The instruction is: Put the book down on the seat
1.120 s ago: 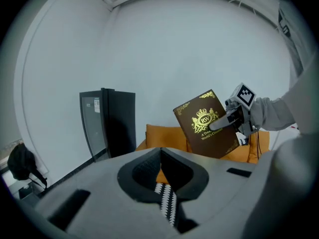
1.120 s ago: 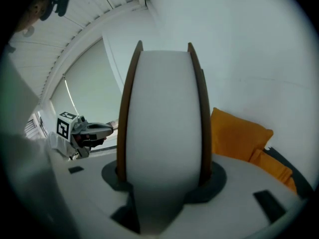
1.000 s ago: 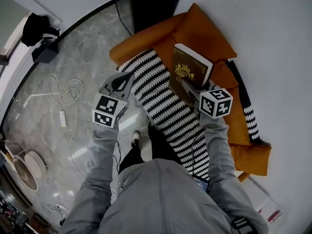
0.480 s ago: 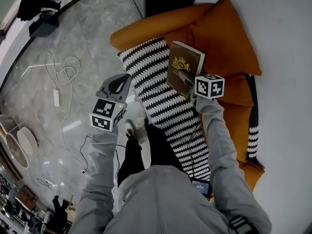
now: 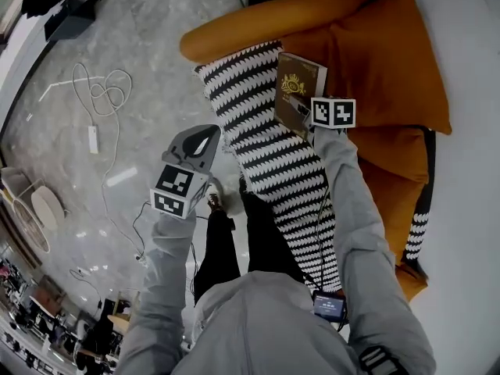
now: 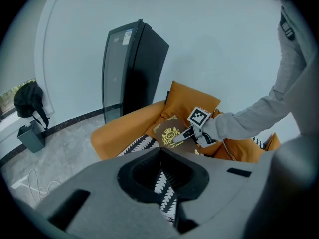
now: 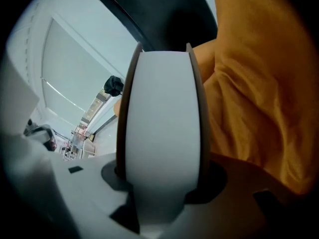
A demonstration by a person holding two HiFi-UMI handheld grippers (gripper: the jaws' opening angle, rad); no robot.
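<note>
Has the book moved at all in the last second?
Yes. Held in the right gripper, the book has sunk toward the orange seat: it now looks smaller beside the striped throw.

The padded orange fabric seat [image 5: 258, 28] stands at the far right of the grey marble floor [image 5: 148, 45]. A black-and-white zigzag knitted throw [image 5: 269, 151] runs along it from far to near. A plump orange cushion [image 5: 391, 61] lies at its far right. A loose white cable [image 5: 98, 92] sprawls on the floor to the left.

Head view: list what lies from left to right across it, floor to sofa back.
white cable → left gripper → striped throw → book → orange cushion
</note>
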